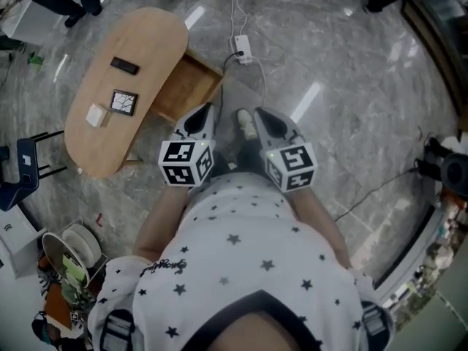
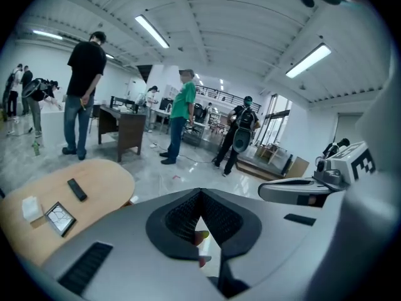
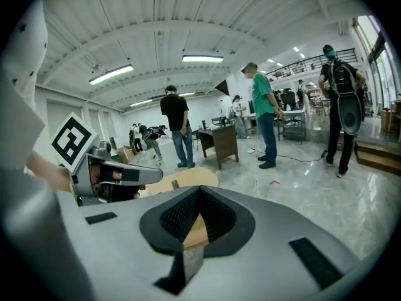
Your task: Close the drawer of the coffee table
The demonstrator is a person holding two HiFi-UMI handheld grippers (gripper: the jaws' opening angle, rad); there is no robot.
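Note:
The oval wooden coffee table (image 1: 102, 134) stands at the upper left of the head view. Its drawer (image 1: 187, 86) is pulled out on the side toward me and looks empty. On the tabletop (image 2: 100, 174) lie a black remote (image 1: 124, 66), a dark framed square (image 1: 123, 102) and a small white box (image 1: 96, 115). My left gripper (image 1: 207, 110) is shut and empty, hanging just short of the drawer's near corner. My right gripper (image 1: 257, 114) is shut too, beside it over the floor. In each gripper view the jaws meet with nothing between them, the left gripper (image 2: 200, 193) and the right gripper (image 3: 199, 190).
A white power strip (image 1: 243, 47) with its cable lies on the marble floor beyond the drawer. My shoe (image 1: 246, 123) shows between the grippers. A blue chair (image 1: 25, 163) stands left of the table. Several people (image 2: 81, 93) and a dark desk (image 2: 122, 127) stand farther off.

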